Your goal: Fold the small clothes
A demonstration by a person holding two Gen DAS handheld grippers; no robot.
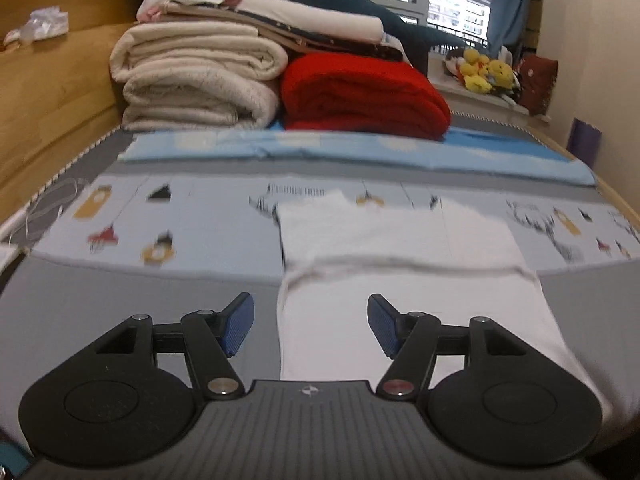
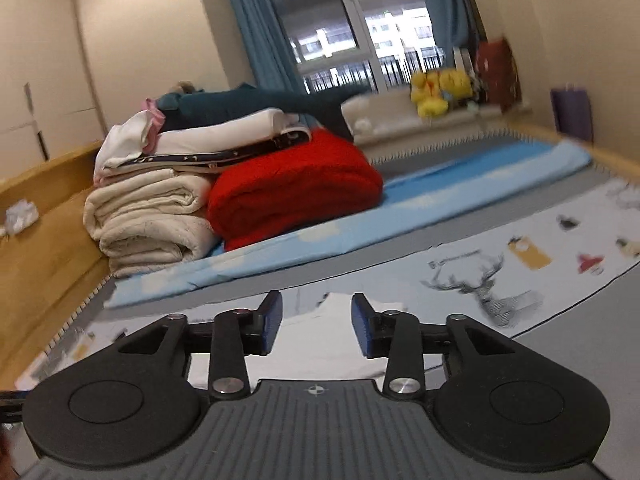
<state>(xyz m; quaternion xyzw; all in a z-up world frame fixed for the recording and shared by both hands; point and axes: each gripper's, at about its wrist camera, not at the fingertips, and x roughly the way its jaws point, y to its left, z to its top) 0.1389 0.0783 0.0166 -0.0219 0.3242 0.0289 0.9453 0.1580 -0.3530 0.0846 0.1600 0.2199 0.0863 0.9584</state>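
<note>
The left gripper [image 1: 311,322] hangs tilted downward, its blue-padded jaws spread wide apart with nothing between them. The right gripper [image 2: 316,326] points at a shallower angle, jaws parted more narrowly and apparently empty, though motion blur softens the view.

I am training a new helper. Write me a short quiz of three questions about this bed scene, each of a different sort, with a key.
1. True or false: the left gripper is clamped on the white garment.
2. Which folded item lies directly beside the red blanket? A) a cream blanket B) a black coat C) a green towel
3. Fill in: the yellow plush toys sit on the sill by the ______.

Key
1. False: its jaws stand open above the white garment, nothing between them.
2. A: the cream blanket.
3. window.
</note>
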